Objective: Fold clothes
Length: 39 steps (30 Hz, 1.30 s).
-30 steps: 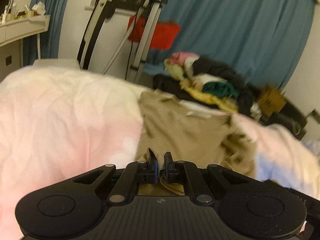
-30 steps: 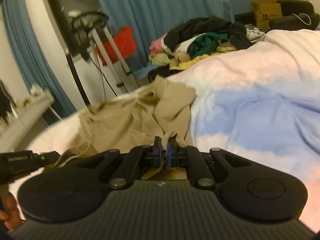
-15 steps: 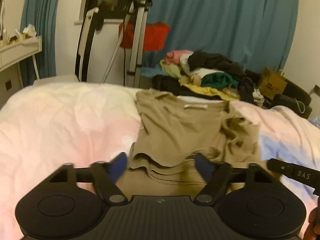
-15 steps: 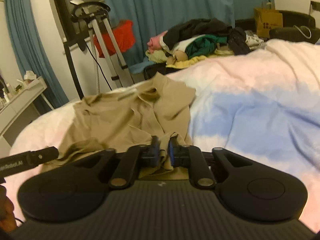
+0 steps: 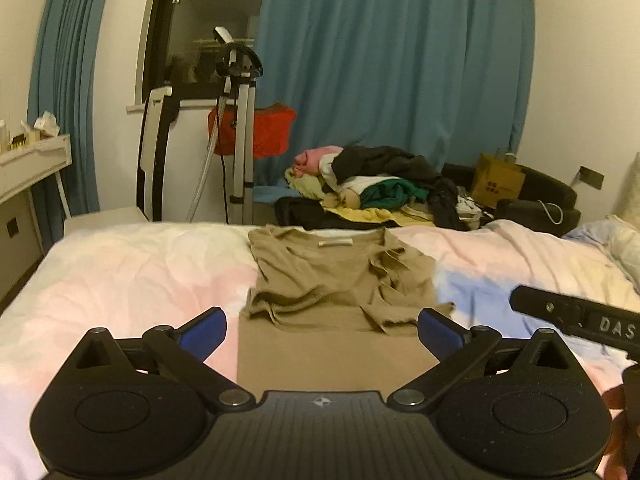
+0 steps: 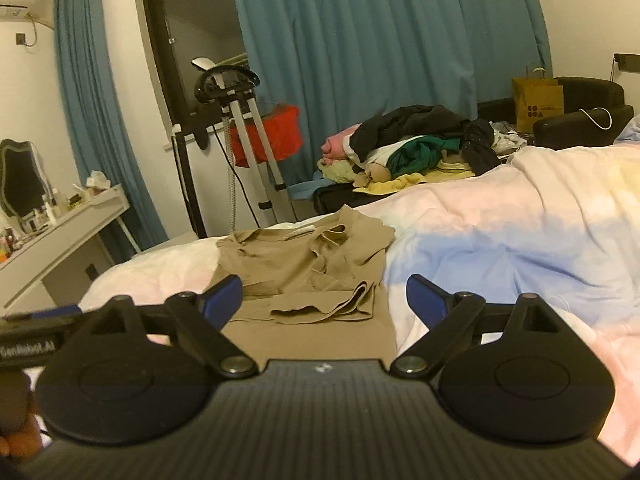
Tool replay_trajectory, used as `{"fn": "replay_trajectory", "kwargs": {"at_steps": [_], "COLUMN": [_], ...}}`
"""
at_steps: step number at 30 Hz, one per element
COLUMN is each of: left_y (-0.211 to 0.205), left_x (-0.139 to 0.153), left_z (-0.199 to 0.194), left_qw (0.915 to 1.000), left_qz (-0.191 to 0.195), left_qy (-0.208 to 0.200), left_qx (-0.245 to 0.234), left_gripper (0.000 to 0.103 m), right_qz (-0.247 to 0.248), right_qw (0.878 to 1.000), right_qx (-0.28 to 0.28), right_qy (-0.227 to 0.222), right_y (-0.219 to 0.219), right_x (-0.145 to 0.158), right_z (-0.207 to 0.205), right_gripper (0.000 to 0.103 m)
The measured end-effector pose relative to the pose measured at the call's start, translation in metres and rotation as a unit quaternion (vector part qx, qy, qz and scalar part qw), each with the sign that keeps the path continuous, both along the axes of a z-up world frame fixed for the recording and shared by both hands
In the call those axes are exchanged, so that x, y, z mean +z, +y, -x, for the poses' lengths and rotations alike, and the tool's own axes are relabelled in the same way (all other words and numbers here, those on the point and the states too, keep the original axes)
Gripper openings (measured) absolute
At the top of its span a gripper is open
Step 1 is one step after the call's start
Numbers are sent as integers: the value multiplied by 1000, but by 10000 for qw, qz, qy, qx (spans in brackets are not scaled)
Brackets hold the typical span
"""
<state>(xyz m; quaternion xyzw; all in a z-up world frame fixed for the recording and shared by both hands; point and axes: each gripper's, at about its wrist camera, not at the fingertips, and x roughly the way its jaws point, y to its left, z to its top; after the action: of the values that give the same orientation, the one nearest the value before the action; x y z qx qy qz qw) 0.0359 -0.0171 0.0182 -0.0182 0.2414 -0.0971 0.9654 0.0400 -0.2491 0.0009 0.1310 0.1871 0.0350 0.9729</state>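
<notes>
The left gripper (image 5: 322,330) has its jaws spread wide, having just been opening, and nothing is gripped: its blue fingertips (image 5: 204,330) stand apart above the bedding with only the near edge of the tan shirt (image 5: 332,280) showing in the gap between them. The right gripper (image 6: 325,298) stands the same way, jaws just opened wide and empty, its blue pads (image 6: 224,298) clear of the cloth. In the left wrist view part of the right gripper's black body juts in from the right, just beyond the right-hand fingertip; in the right wrist view the other gripper's body shows at the left edge, with part of a hand (image 6: 16,432) under it.

The tan shirt lies flat on the bed cover (image 5: 120,280), straight ahead of both pairs of fingers, released and touched by neither. Its near part is smooth and squared; farther along, a rumpled folded layer lies across it, and the collar end with a pale label points away from the fingers.

Beyond the shirt's far end, past the edge of the bed, sits a heap of mixed clothes (image 5: 376,190). To the left of that heap stands a garment steamer (image 5: 240,128) with a red item (image 5: 264,132) behind it. A blue curtain (image 5: 392,60) hangs farthest back
</notes>
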Motion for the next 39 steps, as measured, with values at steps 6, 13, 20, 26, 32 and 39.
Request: {"fn": "replay_trajectory", "kwargs": {"at_steps": [6,13,20,26,32,39], "left_y": [16,46,82,91,102,96], "left_x": [-22,-81,-134,-140,-134,-111], "left_z": [20,-8,-30,-37,-29,-30], "left_qw": [9938,9368,8614,8619,8646,8696], "left_qz": [684,2283,3818,3938,4109,4268], "left_qy": [875,2647,3259,3011,2689,2328], "left_qx": [-103,142,770,1067,1062,859], "left_gripper": [102,98,90,49,10,7], "right_qz": [-41,-329,-2567,-4703,-5135,-4861], "right_qw": [9999,9976,9518,8481,8285,8448], "right_qx": [-79,-134,242,658,-127,-1000], "right_qy": [83,592,1663,2349,2231,1999], "right_y": [1,0,-19,-13,-26,-44], "right_x": [-6,-24,-67,-129,-151,-152], "right_z": [12,10,1,-11,-13,-3], "right_gripper": [90,90,90,91,74,24]}}
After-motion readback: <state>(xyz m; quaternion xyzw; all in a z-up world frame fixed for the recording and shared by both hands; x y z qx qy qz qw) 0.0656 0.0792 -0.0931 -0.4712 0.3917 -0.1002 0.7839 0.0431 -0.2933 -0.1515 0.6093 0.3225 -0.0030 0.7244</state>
